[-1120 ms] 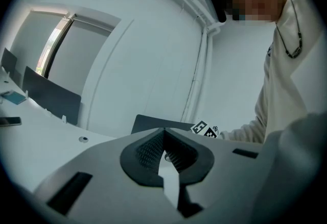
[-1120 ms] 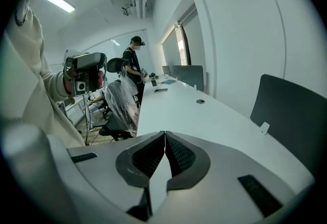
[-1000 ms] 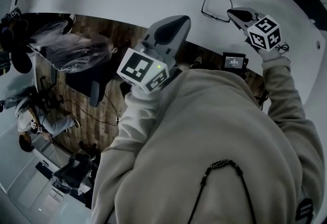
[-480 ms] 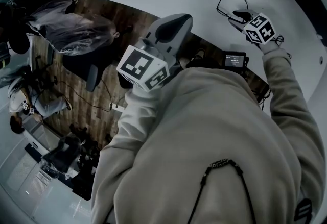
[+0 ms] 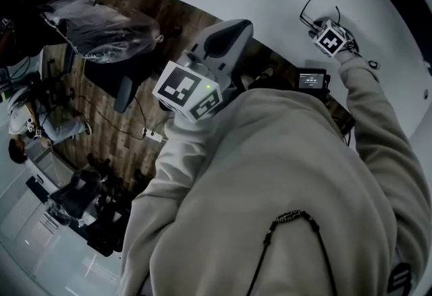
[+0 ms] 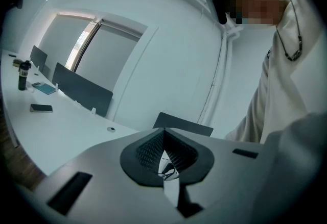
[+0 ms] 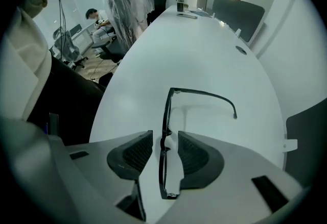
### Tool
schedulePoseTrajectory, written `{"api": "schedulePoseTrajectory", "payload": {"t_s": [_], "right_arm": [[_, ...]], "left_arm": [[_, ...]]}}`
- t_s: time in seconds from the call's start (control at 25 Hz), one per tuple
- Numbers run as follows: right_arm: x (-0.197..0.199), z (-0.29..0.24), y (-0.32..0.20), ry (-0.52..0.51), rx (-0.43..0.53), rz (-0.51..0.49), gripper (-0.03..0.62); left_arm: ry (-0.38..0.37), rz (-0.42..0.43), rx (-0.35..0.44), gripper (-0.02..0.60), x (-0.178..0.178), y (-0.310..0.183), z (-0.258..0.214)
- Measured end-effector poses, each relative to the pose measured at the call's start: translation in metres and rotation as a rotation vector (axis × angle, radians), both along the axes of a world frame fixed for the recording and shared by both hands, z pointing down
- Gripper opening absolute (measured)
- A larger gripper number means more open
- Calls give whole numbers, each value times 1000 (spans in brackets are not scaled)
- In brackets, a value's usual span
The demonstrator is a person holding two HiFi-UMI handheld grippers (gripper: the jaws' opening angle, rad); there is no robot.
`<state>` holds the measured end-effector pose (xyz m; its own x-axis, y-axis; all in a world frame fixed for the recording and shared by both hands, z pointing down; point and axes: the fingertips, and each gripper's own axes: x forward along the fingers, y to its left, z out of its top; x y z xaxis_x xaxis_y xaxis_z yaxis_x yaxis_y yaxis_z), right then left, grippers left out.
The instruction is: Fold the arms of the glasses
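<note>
Black glasses [image 7: 206,94] lie on the white table [image 7: 204,39], with one arm swung out to the right. My right gripper [image 7: 164,134] points steeply down over them. Its jaws have just been opening; they stand apart with the front frame and bridge in the gap, and the pads do not press on it. In the head view its marker cube [image 5: 331,40] covers the jaws, and part of the glasses [image 5: 303,16] shows beside it. My left gripper [image 5: 233,27] hangs off the table's edge, near my chest, shut with nothing in it [image 6: 164,133].
A small device with a lit screen [image 5: 310,79] sits at the table's near edge. A bottle [image 6: 21,72] and a phone [image 6: 41,108] lie far down the table. Beyond the edge stand a plastic-covered chair [image 5: 101,32] and a seated person [image 5: 27,129].
The right gripper came down from beside the glasses to straddle their front frame, tipping to point downward. The left gripper kept almost the same place in the head view.
</note>
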<state>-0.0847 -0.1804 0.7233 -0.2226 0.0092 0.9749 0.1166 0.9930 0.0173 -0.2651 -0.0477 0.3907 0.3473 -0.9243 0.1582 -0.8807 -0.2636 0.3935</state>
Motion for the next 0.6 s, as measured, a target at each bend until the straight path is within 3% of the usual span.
{"api": "schedulePoseTrajectory", "payload": {"t_s": [0.2, 0.32, 0.6], "right_arm": [[-8, 8, 0, 13, 5, -23, 146], [-9, 12, -1, 2, 2, -9, 67], [-17, -24, 14, -129, -52, 87, 64]], "left_arm": [[-7, 1, -11, 2, -2, 1, 2], [-10, 2, -16, 3, -4, 2, 2], [-17, 22, -10, 3, -4, 3, -4]]}}
